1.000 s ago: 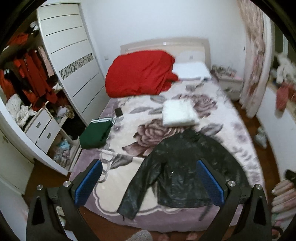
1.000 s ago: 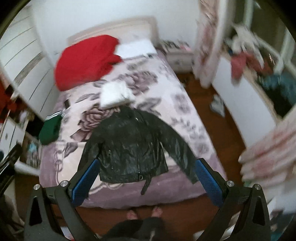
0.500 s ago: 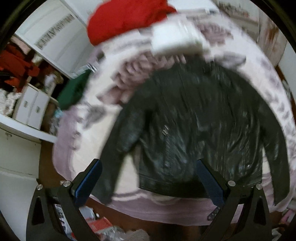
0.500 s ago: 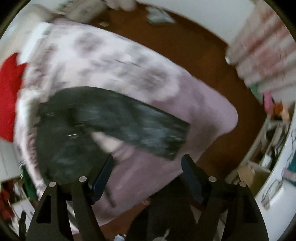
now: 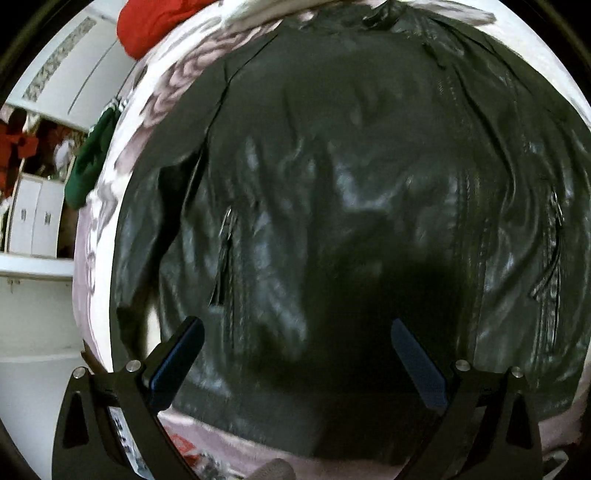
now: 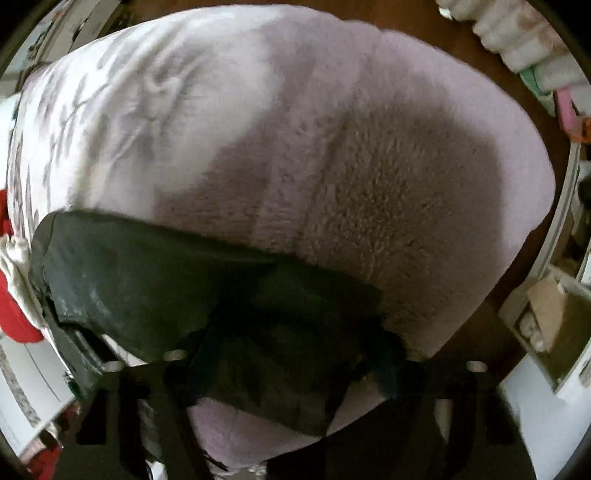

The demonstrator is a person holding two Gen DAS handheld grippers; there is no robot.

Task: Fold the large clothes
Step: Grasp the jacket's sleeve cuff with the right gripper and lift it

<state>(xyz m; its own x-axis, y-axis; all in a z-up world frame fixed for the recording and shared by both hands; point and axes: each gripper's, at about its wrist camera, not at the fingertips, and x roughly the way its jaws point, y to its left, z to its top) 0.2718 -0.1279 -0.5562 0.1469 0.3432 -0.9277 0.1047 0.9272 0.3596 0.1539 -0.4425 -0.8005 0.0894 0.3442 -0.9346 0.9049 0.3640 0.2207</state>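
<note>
Two grippers low over black leather jacket, spread flat, front up, on floral pink blanket covering bed. Left gripper released, blue pads wide apart above jacket hem. Right gripper spread over dark sleeve near bed corner; contact with sleeve unclear in blur. Red bundle and green garment at left edge.
</note>
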